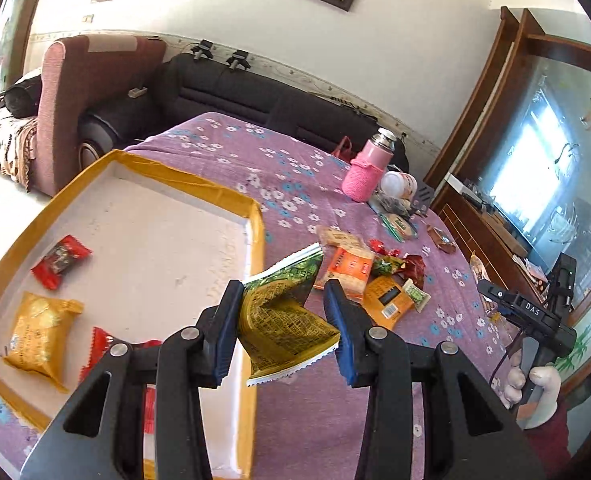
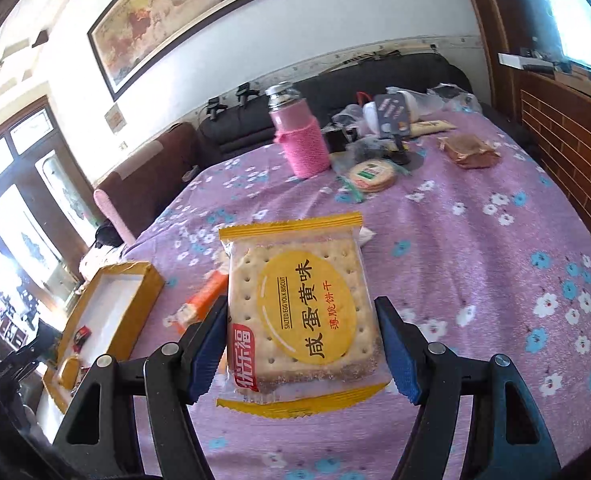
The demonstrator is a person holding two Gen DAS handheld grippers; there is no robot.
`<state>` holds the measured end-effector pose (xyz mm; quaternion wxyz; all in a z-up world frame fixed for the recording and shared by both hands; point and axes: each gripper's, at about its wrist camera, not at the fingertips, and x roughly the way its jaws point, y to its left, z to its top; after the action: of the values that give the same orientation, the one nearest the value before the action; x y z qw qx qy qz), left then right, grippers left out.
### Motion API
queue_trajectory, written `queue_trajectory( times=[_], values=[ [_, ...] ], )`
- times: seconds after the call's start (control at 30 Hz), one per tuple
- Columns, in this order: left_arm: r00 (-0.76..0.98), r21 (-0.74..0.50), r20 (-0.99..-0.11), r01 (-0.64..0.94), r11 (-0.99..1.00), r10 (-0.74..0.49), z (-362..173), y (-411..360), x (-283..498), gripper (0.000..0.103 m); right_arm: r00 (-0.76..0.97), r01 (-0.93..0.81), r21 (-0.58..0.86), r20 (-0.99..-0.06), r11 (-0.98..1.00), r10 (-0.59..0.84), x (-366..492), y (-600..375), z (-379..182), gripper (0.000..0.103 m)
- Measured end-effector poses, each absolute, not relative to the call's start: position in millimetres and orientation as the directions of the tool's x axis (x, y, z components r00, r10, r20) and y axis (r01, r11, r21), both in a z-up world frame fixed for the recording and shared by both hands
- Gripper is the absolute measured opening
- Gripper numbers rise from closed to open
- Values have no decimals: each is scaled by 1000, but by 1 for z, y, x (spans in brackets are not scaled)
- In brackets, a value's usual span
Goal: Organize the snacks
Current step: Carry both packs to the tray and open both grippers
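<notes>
the shallow cardboard tray (image 1: 255,216), taped yellow round its rim with a white floor, sits at the left edge of the purple flowered cloth (image 1: 335,420). inside it lie a crinkly red candy wrapper (image 1: 60,261) and a puffy golden foil packet (image 1: 39,334). the left gripper (image 1: 283,330) pinches a glossy yellow-green sachet (image 1: 283,316), folded and saw-edged, above the tray's right rim. a loose heap of wrapped snacks (image 1: 375,276) lies mid-cloth; a pink knit-sleeved flask (image 1: 369,170) stands near the far edge. the right gripper (image 2: 301,346) clamps a square salted egg yolk biscuit pack (image 2: 301,312), clear film with yellow crimped ends, lifted over the cloth.
</notes>
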<state>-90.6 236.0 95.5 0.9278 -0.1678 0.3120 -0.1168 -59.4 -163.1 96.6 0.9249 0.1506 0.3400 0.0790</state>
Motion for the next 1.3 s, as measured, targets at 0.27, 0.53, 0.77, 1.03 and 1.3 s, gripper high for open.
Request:
queue_trajectory(
  times=[0.27,0.53,0.77,1.03,1.3],
  values=[
    [794,-375,-553,34,926,-253,97,287,-94,39,678,-236,324,-621,916,394,-50,-55,105,72],
    [788,-309,-598,-56,949,-148,102,320,-72,39,545,-398,350,-653,848,526,-36,49,101,71],
    [704,-333,-694,-126,935,-152,71,333,-29,39,445,-498,318,-705,807,552,-30,132,79,71],
    [671,-370,-726,-196,908,-151,52,348,-12,40,420,-550,218,-762,807,492,-18,193,42,70],
    [769,-416,-622,-165,894,-148,83,358,-50,43,425,-539,290,-717,791,552,-27,177,54,71]
  ],
)
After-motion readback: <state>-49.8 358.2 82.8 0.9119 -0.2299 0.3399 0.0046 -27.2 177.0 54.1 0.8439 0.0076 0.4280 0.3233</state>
